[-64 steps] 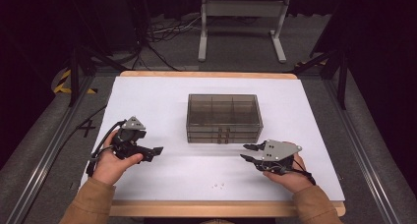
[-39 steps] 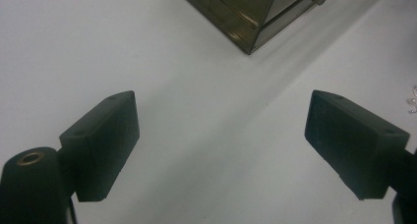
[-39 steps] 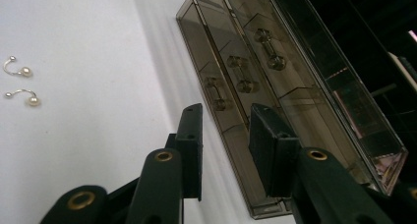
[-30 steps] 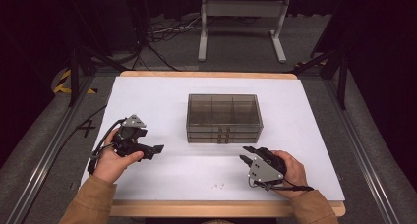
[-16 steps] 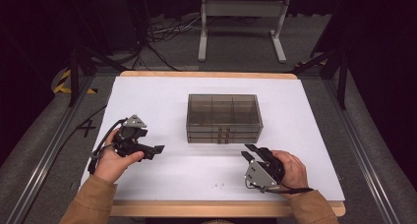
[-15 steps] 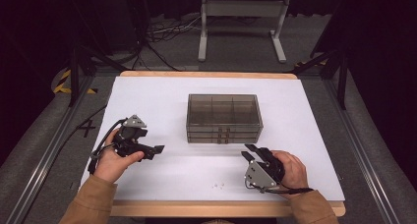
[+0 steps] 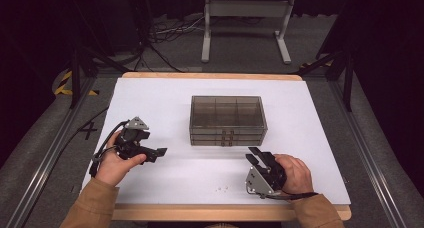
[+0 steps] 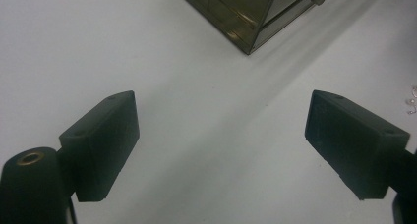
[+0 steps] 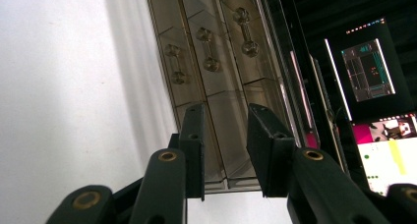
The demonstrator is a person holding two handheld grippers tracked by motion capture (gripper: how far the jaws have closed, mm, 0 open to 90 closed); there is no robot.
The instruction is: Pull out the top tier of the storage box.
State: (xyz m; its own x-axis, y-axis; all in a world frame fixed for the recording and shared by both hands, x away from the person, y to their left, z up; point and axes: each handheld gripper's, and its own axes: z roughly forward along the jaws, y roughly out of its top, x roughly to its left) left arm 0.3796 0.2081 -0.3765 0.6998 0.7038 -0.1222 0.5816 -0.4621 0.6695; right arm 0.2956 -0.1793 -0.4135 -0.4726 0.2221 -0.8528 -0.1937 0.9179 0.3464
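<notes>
White table (image 7: 150,95) with wood edge. The smoky clear drawer box (image 7: 228,120) sits mid-table: three stacked drawers, front faces toward the person, dumbbell-shaped handles (image 9: 208,49) in a row at the front. All drawers look closed. Right gripper (image 7: 256,156), rolled on its side, is just in front of the box's front right part; in the right gripper view its jaws stand part-way apart, aimed at the drawer fronts, nothing between the pads, not touching as far as I can tell. Left gripper (image 7: 159,151) hovers over bare table left of the box, jaws spread wide, empty, box corner (image 8: 250,51) ahead of it. A few tiny pale bits (image 7: 222,189) lie near the front edge, too small to identify. Step, as I judge it: approach for a drawer pull, grasp not yet made. Next move likely needs the right gripper lined up on one handle, then closing on it and pulling straight out; the left may have to brace the box so it doesn't slide.
</notes>
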